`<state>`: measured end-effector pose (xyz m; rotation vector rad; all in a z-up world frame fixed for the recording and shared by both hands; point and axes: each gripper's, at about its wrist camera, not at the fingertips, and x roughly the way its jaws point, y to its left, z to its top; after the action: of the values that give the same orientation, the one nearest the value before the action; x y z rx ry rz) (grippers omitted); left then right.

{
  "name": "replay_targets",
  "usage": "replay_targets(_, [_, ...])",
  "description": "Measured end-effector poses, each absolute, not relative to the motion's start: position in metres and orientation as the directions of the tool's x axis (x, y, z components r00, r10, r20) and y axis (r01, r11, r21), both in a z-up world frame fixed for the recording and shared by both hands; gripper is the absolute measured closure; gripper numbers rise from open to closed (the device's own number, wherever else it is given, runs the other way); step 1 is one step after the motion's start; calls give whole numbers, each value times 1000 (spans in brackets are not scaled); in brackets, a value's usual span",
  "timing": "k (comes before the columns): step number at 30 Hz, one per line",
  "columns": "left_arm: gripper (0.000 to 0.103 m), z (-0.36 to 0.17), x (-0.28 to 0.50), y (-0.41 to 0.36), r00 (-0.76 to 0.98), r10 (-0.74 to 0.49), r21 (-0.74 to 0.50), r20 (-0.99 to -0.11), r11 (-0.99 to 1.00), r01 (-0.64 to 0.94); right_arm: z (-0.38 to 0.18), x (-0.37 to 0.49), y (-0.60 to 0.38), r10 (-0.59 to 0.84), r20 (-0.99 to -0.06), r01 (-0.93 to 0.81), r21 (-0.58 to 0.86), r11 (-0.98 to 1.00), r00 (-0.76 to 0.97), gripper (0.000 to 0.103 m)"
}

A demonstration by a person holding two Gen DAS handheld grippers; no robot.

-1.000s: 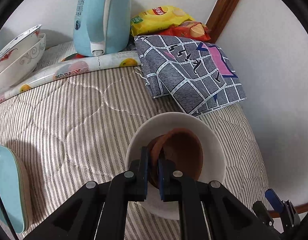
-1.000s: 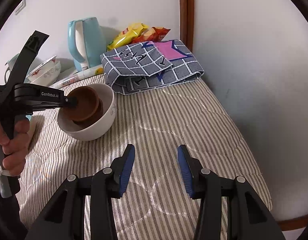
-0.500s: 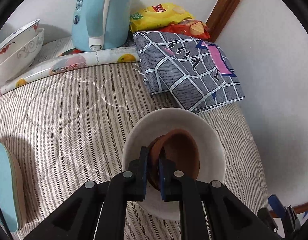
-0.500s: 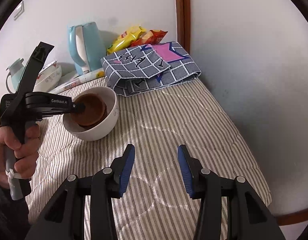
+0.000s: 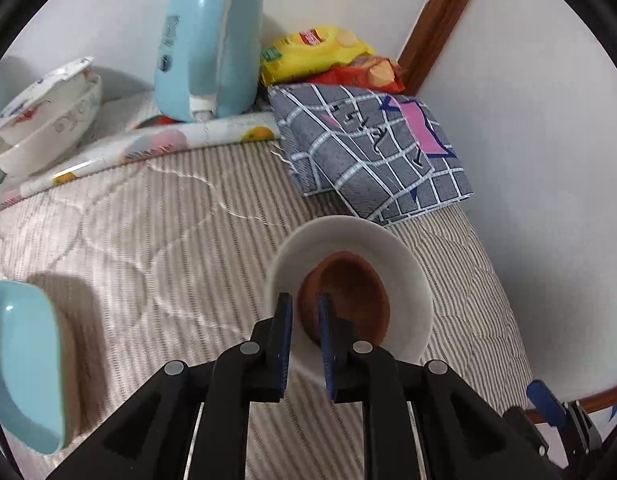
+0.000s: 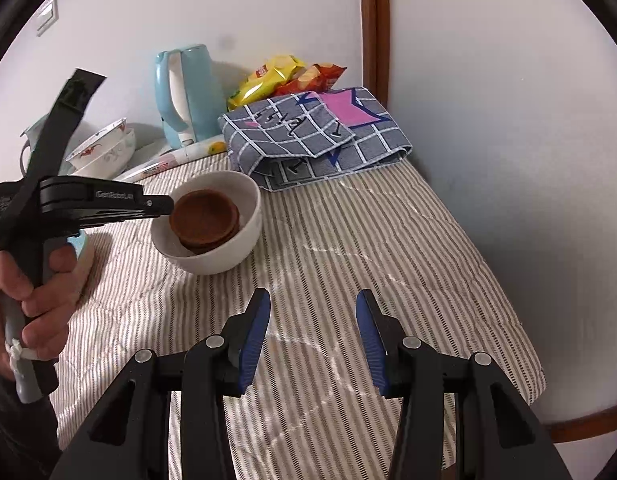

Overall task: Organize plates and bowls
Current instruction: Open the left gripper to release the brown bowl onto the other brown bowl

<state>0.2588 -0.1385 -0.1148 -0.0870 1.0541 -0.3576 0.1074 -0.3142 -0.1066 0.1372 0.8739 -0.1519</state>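
Note:
A white bowl (image 5: 408, 264) (image 6: 244, 240) sits on the striped quilt near the folded cloth. Brown dishes (image 5: 356, 296) (image 6: 206, 216) are stacked inside it. My left gripper (image 5: 304, 312) (image 6: 170, 210) has its jaws a little apart around the near rim of the top brown dish; the rim still sits between the pads. My right gripper (image 6: 312, 320) is open and empty, low over the quilt in front of the white bowl. Two patterned bowls (image 5: 44, 120) (image 6: 104, 152) are stacked at the back left. A light blue dish (image 5: 24, 364) lies at the left edge.
A light blue kettle (image 5: 208, 44) (image 6: 188, 92) stands at the back by the wall. Snack bags (image 5: 324, 56) (image 6: 284, 80) and a folded grey checked cloth (image 5: 368, 152) (image 6: 312, 136) fill the back right corner. A rolled printed sheet (image 5: 148, 148) lies in front of the kettle. The wall runs along the right.
The left gripper's jaws have opened slightly around the brown dish rim, and the dish has settled lower in the white bowl. The right gripper has stayed open in place.

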Motion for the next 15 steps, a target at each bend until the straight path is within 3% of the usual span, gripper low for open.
replay_targets(6, [85,-106,247,-108,471,-289,-206,-833,954,220,-99,116,-304,-82,-760,183,50,982,645,57])
replay_targets(15, [85,-112,243,-89,457,-314,-249,-832,948,198,-97,142,-293,-76,-758,167,44,985,648,53])
